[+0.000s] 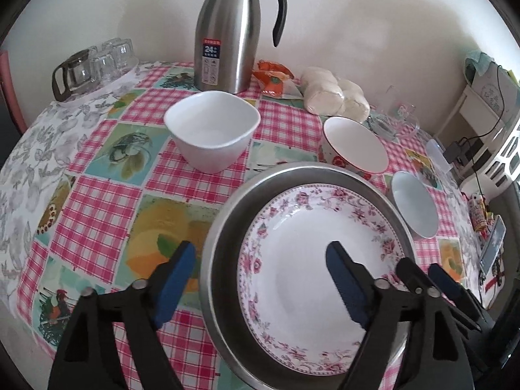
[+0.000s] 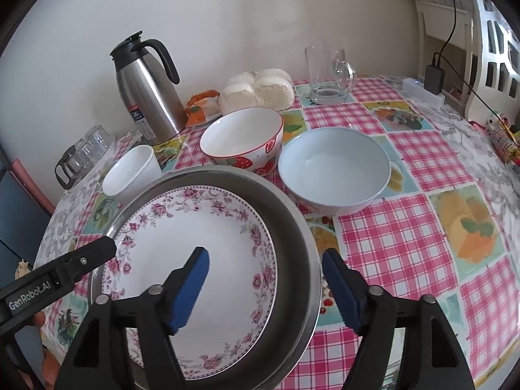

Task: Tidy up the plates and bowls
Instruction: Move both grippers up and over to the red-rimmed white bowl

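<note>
A floral-rimmed white plate (image 1: 312, 256) (image 2: 195, 247) lies inside a steel pan (image 1: 227, 214) (image 2: 292, 227). My left gripper (image 1: 261, 276) is open, straddling the pan's left rim; it also shows in the right wrist view (image 2: 97, 253). My right gripper (image 2: 265, 279) is open, straddling the pan's right rim, and shows in the left wrist view (image 1: 422, 273). Behind stand a square white bowl (image 1: 211, 130) (image 2: 133, 172), a strawberry bowl (image 1: 354, 146) (image 2: 243, 139) and a pale blue bowl (image 1: 414, 204) (image 2: 334, 169).
A steel thermos jug (image 1: 230, 32) (image 2: 146, 91), bagged buns (image 1: 334, 92) (image 2: 256, 91), an orange packet (image 1: 273, 78), a glass mug (image 2: 328, 74), and a glass teapot with cups (image 1: 87, 65) stand along the wall. A charger and cable (image 2: 434, 78) sit far right.
</note>
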`<state>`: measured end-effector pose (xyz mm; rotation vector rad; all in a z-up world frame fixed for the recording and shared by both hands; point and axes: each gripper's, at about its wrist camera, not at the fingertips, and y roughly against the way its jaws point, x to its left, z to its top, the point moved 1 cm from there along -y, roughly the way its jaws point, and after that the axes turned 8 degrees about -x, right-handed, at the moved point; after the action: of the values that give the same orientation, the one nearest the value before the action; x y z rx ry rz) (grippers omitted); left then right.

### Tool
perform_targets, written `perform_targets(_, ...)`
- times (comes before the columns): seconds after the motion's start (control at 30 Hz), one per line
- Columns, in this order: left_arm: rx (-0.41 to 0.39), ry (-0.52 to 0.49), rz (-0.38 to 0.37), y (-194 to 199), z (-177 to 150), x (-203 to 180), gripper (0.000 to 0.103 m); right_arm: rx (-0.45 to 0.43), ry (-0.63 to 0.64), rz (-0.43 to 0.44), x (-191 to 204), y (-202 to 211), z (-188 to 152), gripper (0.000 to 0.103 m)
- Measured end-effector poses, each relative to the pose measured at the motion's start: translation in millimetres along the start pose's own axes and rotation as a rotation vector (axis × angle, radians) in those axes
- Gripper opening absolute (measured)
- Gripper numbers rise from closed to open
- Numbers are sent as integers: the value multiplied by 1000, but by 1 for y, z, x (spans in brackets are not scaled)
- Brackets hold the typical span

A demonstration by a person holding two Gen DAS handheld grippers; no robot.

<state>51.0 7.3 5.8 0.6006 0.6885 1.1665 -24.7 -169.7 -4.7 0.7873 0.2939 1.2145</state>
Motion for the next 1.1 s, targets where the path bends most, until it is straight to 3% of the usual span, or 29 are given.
perform_targets(0.3, -13, -37, 60, -3, -1, -1, 90, -19, 14, -22, -3, 2, 1, 97)
perform_targets(0.53, -12, -31, 96, -5, -1, 4, 98, -16, 21, -30, -6, 1, 1, 103)
perform_targets(0.93, -43, -67, 173, -3, -2, 4, 99, -20, 21, -40, -13, 3, 4, 103)
perform_targets(1.1, -55, -68, 146, -1, -1, 0, 99, -31, 13, -50, -16, 6, 6, 103)
